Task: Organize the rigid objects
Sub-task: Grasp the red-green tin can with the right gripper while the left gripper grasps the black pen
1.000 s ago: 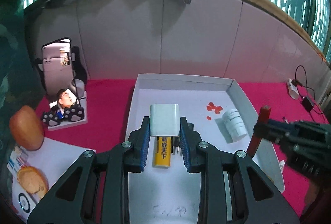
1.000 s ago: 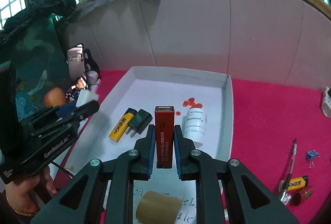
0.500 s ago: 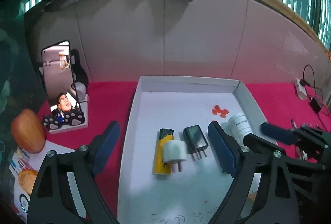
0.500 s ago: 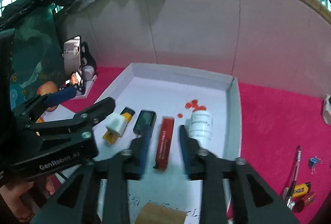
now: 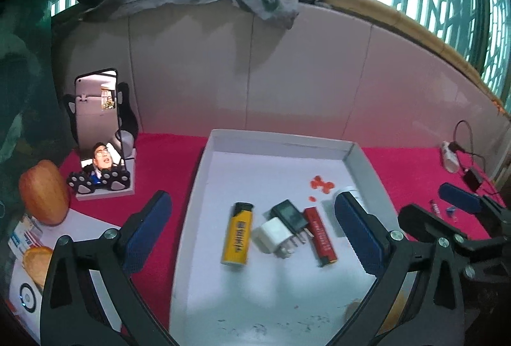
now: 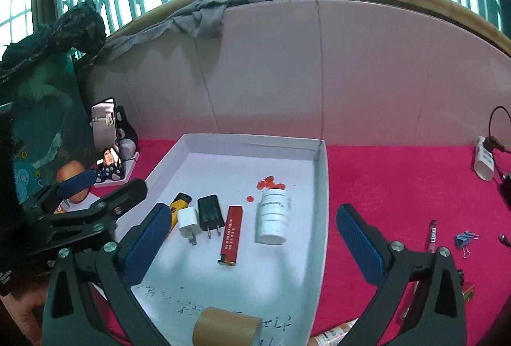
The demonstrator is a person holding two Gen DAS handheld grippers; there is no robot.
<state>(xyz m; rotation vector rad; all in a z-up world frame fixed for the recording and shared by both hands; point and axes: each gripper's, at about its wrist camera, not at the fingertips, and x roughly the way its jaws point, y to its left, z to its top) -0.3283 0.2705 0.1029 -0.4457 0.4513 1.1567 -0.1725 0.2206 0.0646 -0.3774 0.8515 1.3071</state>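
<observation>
Both drops are done: the white charger (image 5: 273,233) and red lighter (image 6: 230,235) now lie in the white tray (image 5: 281,138), and the left gripper (image 5: 252,232) and right gripper (image 6: 255,245) have just sprung wide, empty. Only the right view shows the whole white bottle (image 6: 273,216) ahead of its fingers and a cardboard roll (image 6: 227,327) below; the left's right finger (image 5: 359,232) covers that bottle.

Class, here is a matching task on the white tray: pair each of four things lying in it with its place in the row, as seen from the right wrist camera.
Things:
1. yellow lighter
2. white plug adapter
3. red rectangular lighter
4. white cylindrical bottle

Places:
A. nearest the tray's right wall
B. between the yellow lighter and black charger
C. leftmost
D. between the black charger and bottle

Pairs: 1-C, 2-B, 3-D, 4-A
</observation>
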